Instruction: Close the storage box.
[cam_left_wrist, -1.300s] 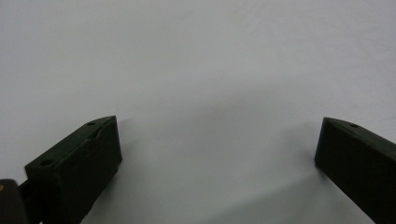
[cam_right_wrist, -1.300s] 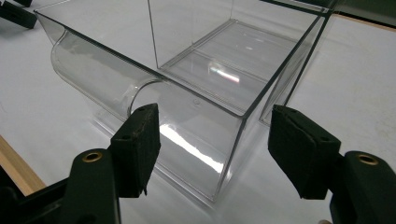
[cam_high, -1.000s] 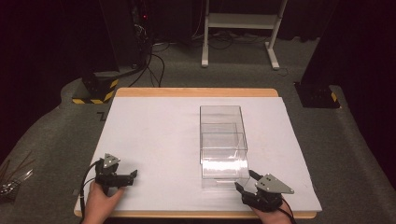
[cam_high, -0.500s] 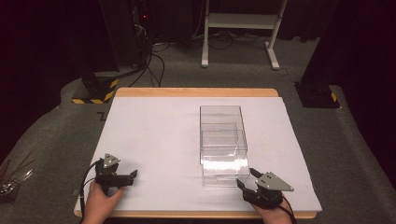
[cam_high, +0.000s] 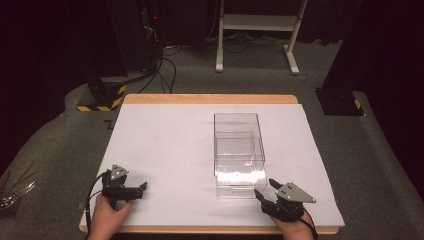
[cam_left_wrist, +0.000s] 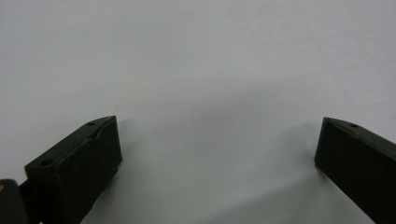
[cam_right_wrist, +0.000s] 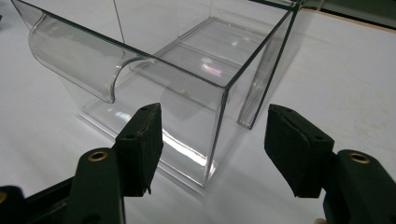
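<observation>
Your right gripper (cam_high: 265, 193) has crept a little closer to the clear plastic drawer box (cam_high: 238, 150) than it was a moment ago. Before, it sat a bit farther to the right of the box's near corner. Now its tips are just beside that corner, so it looks like you are getting ready to take hold of the box.

In the right gripper view, the jaws of your right gripper (cam_right_wrist: 212, 149) stand wide apart with nothing between them. The near corner of the box (cam_right_wrist: 219, 93) sits just ahead of the gap, and its curved handle (cam_right_wrist: 79, 60) is off to the left. Nothing is touching yet.

Your left gripper (cam_high: 136, 189) has not moved. It rests low near the front left of the white table top (cam_high: 165, 145), well apart from the box. In the left gripper view its jaws are wide open too, holding nothing, over bare white table (cam_left_wrist: 196, 70).

Both of your hands are down low at the front edge of the table. Your right hand (cam_high: 295, 227) points the gripper up and to the left, toward the box. Your left hand (cam_high: 107, 217) points its gripper to the right.

The box sits in the middle of the table, a little to the right, with its drawer pulled partly toward you.
</observation>
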